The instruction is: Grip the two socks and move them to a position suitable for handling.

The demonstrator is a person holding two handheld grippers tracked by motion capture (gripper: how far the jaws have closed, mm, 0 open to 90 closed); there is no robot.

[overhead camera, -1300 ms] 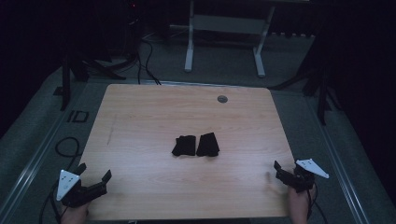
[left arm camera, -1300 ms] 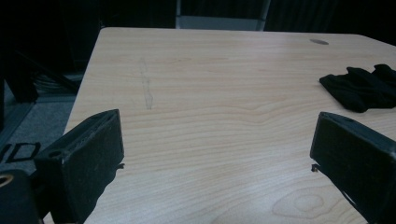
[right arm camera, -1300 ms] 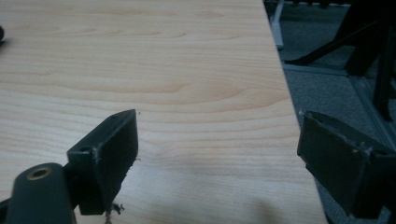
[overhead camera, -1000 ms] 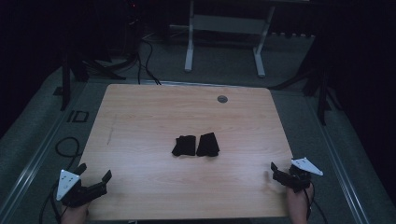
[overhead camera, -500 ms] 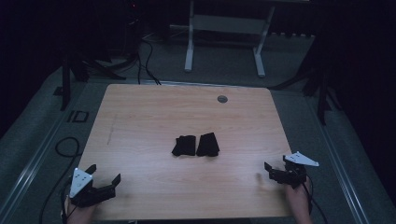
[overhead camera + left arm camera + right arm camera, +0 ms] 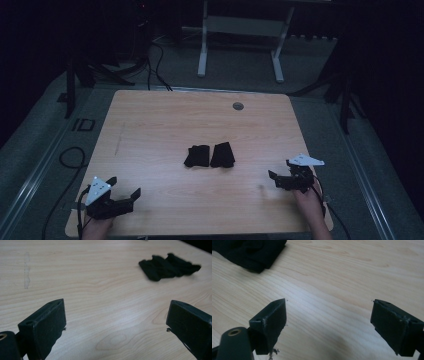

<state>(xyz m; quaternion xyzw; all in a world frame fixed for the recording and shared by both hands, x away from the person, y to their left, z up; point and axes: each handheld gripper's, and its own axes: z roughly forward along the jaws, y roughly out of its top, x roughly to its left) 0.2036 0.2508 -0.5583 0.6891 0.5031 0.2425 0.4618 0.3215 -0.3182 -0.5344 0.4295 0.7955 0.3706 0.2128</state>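
- Item: two black folded cloths, the left cloth (image 6: 197,155) and the right cloth (image 6: 222,154), lying just beside each other at the middle of the wooden table (image 6: 160,120); whether their edges touch cannot be told from the high view.
- Lie: each cloth's long axis runs roughly near-to-far; together the pair spans left to right.
- Left gripper (image 6: 120,197): at the near left corner of the table, jaws apart and empty, pointing right and slightly far. In the left gripper view the pair (image 6: 168,266) sits far ahead and to the right of the jaw line, well apart from the fingertips (image 6: 43,326).
- Right gripper (image 6: 276,180): near the right edge, jaws apart and empty, pointing left toward the middle. In the right gripper view a cloth (image 6: 249,252) lies ahead and off to the left.
- Nearer hand: judged to be the right gripper, which stands closer to the right cloth than the left gripper does to the left cloth.
- Governing relation: both cloths lie inward and far of the jaws, so each gripper would need to travel toward the table's middle and meet a cloth edge across its short side.
- Open room: bare wood lies between each gripper and the pair; a small round grommet (image 6: 238,106) sits by the far edge, well apart from the cloths.
- Edges: both grippers sit close to the near edge; the cloths are well clear of every edge.
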